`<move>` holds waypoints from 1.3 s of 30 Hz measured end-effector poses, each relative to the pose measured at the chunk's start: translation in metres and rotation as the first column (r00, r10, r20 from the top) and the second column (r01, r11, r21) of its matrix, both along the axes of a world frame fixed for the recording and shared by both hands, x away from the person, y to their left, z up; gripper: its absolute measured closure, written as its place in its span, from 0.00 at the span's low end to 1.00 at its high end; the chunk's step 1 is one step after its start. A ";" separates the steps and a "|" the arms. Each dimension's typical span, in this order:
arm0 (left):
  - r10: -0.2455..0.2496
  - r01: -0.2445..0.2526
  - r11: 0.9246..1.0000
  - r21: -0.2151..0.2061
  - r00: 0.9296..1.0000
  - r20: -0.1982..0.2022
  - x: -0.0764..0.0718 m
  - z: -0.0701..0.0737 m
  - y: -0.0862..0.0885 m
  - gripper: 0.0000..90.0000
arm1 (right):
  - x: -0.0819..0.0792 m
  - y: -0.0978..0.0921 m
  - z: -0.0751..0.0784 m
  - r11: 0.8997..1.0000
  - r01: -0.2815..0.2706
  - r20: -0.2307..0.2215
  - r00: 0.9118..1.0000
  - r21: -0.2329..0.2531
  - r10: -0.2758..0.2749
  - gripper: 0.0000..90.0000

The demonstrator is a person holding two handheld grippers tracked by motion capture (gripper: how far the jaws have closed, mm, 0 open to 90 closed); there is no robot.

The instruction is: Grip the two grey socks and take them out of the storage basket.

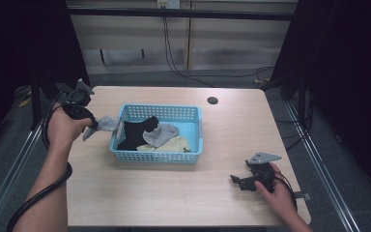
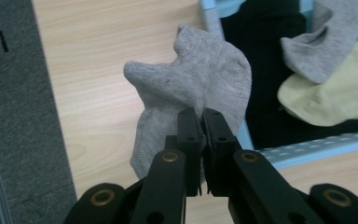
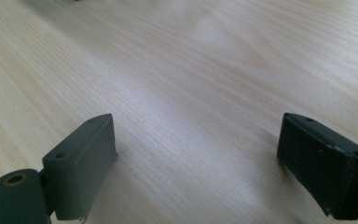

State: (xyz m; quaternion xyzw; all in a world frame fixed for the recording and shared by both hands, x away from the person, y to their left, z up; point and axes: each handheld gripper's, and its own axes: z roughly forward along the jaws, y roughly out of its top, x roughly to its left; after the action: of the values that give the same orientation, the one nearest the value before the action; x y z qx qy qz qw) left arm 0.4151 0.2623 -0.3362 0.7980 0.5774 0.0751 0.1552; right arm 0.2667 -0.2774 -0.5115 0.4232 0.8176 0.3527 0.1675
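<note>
Socks are the work here, and one grey sock hangs pinched in the left tongs, whose jaws are pressed together on a fold of its fabric near the cuff. In the high view that sock is held in the air just beside the left wall of the blue basket, over the bare tabletop rather than over the basket's inside. Whether it is on its way in or out cannot be read from a single moment; the basket holds a black sock, another grey sock and a pale yellow sock, so I judge sorting or tidying is in hand. To do this step well, keep the pinch firm, since only a small fold is caught and a loosened grip would let the cloth slide free. Lift high enough that the dangling toe clears the basket rim, because soft fabric could snag on the slotted wall and drag the light basket along. Carry it over the chosen spot, lower until the toe touches down, and only then part the jaws. The right tongs rest low on the tabletop near the front right corner, jaws wide apart and holding nothing; they could steady the basket edge if it starts to shift.
</note>
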 end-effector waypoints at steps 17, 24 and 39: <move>0.044 -0.044 0.999 0.002 0.997 0.070 -0.003 -0.013 0.010 0.70 | 0.000 0.000 0.000 1.000 -0.002 0.000 1.000 -0.003 0.002 0.12; -0.020 0.021 1.000 -0.021 0.999 0.043 -0.001 -0.016 -0.011 0.68 | 0.000 0.000 0.000 1.000 -0.002 0.000 1.000 -0.003 0.002 0.12; -0.107 0.110 0.992 -0.064 0.993 0.047 0.006 -0.025 -0.062 0.63 | 0.000 0.000 0.000 1.000 -0.002 0.000 1.000 -0.002 0.002 0.12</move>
State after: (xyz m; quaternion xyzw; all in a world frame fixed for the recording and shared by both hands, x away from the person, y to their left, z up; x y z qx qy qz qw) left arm 0.4215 0.2002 -0.3617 0.8209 0.5318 0.0646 0.1978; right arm 0.2667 -0.2776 -0.5115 0.4222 0.8184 0.3518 0.1677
